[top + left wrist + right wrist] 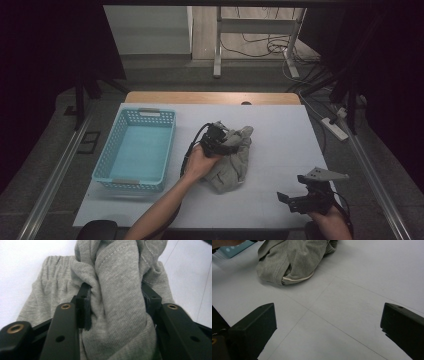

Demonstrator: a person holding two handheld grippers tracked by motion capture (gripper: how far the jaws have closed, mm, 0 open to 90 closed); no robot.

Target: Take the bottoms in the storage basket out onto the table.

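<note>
I see a dim room, cables on the floor, a white table. Turquoise basket sits left; grey sweatpants lie mid-table, gripped by my left gripper. Right gripper gapes wide, empty.

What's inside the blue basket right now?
The blue basket looks empty: its bare floor shows. The grey garment lies beside it on the table. The near wall hides a strip of floor.

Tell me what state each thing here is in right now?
Grey knitted cotton garment: bunched up on the table, pinched between the jaws.
Light blue plastic lattice basket: upright, empty.
Left gripper: closed on the garment.
Right gripper: open, holding nothing, apart from the garment.
</note>
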